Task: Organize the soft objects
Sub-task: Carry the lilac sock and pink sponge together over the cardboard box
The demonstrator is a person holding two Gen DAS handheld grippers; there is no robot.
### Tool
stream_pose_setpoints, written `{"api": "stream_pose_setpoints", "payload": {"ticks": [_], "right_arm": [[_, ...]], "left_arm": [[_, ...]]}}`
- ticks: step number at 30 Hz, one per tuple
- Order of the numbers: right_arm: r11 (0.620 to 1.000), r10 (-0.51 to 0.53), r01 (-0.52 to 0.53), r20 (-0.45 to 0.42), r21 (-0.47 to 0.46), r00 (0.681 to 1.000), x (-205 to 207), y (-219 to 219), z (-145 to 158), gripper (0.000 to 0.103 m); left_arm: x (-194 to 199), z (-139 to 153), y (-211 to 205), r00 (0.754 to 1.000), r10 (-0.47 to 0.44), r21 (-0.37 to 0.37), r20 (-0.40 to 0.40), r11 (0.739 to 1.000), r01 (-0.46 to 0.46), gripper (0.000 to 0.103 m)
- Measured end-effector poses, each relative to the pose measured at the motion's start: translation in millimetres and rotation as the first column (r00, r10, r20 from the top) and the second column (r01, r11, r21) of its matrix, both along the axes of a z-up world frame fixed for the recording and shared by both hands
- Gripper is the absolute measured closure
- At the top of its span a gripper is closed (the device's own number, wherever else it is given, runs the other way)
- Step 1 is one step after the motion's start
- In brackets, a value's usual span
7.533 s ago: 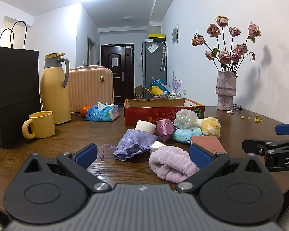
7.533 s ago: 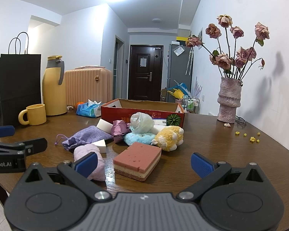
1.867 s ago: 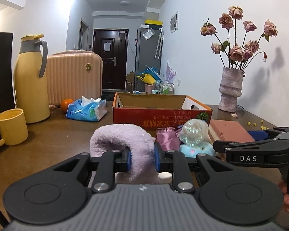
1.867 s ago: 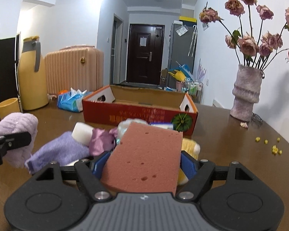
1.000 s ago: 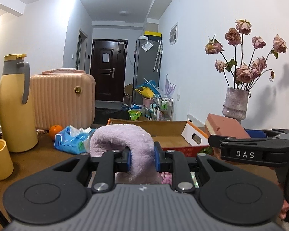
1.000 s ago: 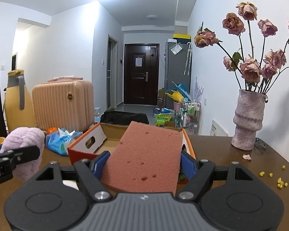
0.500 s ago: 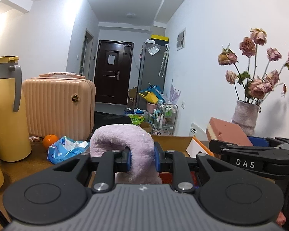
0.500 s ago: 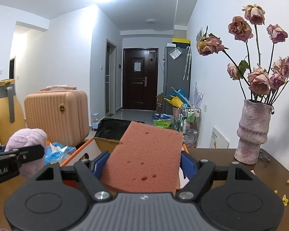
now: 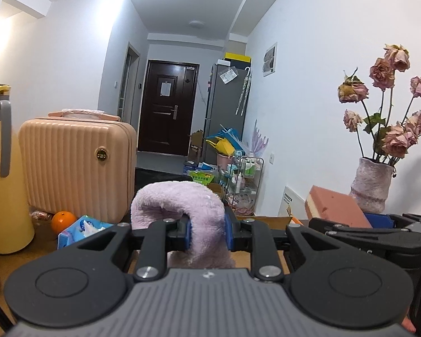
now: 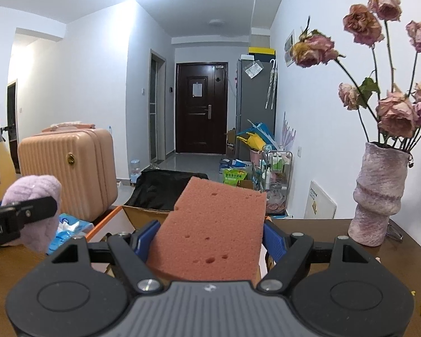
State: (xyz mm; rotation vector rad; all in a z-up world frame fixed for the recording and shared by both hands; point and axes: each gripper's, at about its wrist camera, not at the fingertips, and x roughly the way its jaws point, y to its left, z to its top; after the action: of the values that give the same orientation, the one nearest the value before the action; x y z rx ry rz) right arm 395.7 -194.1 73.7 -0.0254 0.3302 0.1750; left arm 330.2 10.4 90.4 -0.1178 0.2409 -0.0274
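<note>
My left gripper (image 9: 207, 231) is shut on a fluffy lilac sock (image 9: 179, 199), held up above the cardboard box (image 9: 269, 220). The sock also shows at the left of the right wrist view (image 10: 38, 191). My right gripper (image 10: 207, 237) is shut on a pink sponge block (image 10: 213, 227), held above the same box (image 10: 143, 214). The sponge also shows at the right of the left wrist view (image 9: 334, 206). The two grippers are side by side at about the same height. The box's inside is mostly hidden behind them.
A pink suitcase (image 9: 75, 165) stands at back left, with an orange (image 9: 63, 220) and a blue tissue pack (image 9: 82, 230) in front. A yellow thermos (image 9: 2, 174) is far left. A vase of dried roses (image 10: 379, 193) stands right on the brown table (image 10: 322, 226).
Both grippers have lifted their objects off the table and carried them forward and up over the box. The pile of soft things has dropped out of view.
</note>
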Motion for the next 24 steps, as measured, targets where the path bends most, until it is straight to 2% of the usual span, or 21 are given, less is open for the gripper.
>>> {"api": "stream_pose_setpoints", "payload": {"ticks": [14, 24], "right_arm": [[0.997, 0.006, -0.011, -0.069, -0.072, 0.998, 53.7, 12.8, -18.0, 0.026], [0.995, 0.012, -0.022, -0.103, -0.094, 0.995, 73.7, 18.0, -30.7, 0.026]], "left_arm": [[54.0, -13.1, -0.8, 0.999, -0.002, 0.018, -0.044, 1.000, 0.003, 0.081], [80.1, -22.8, 2.6, 0.997, 0.013, 0.026, -0.076, 1.000, -0.011, 0.081]]}}
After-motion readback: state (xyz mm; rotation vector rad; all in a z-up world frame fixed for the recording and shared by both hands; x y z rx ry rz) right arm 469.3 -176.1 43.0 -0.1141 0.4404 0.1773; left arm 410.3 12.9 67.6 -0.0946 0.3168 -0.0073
